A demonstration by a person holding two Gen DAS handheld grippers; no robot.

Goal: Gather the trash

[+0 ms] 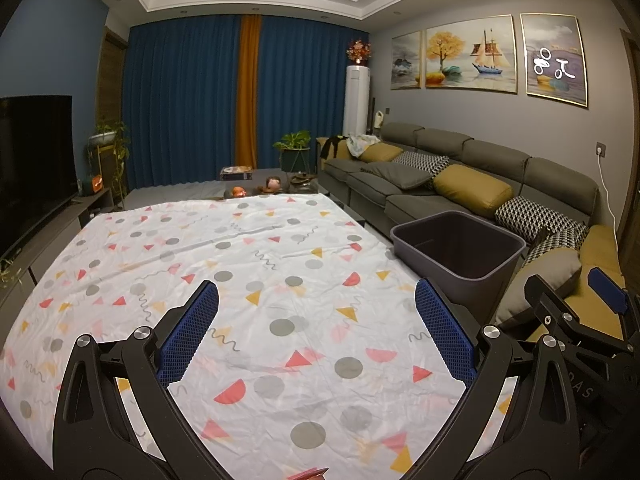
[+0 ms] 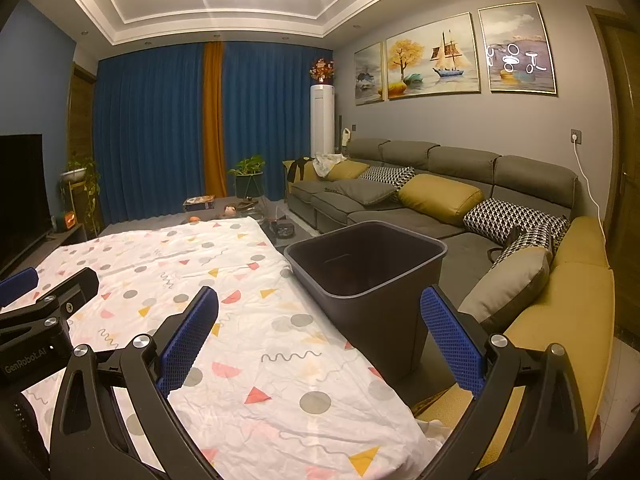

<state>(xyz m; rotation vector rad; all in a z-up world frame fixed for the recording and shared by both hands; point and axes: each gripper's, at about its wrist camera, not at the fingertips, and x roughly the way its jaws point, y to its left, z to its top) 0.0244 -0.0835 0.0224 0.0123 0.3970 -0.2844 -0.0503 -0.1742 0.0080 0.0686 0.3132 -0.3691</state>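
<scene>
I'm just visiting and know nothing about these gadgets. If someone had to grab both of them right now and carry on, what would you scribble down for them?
Left gripper: open, empty, held above the patterned cloth.
Right gripper: open, empty, pointing toward the bin.
Grey bin: stands at the right edge of the cloth-covered table, between it and the sofa. Its inside looks dark; I cannot tell what, if anything, is in it.
Done: no loose trash shows on the visible cloth.
Left: a small reddish thing peeks in at the bottom edge of the left view, too cut off to identify; check it. Also look over areas outside both views.
</scene>
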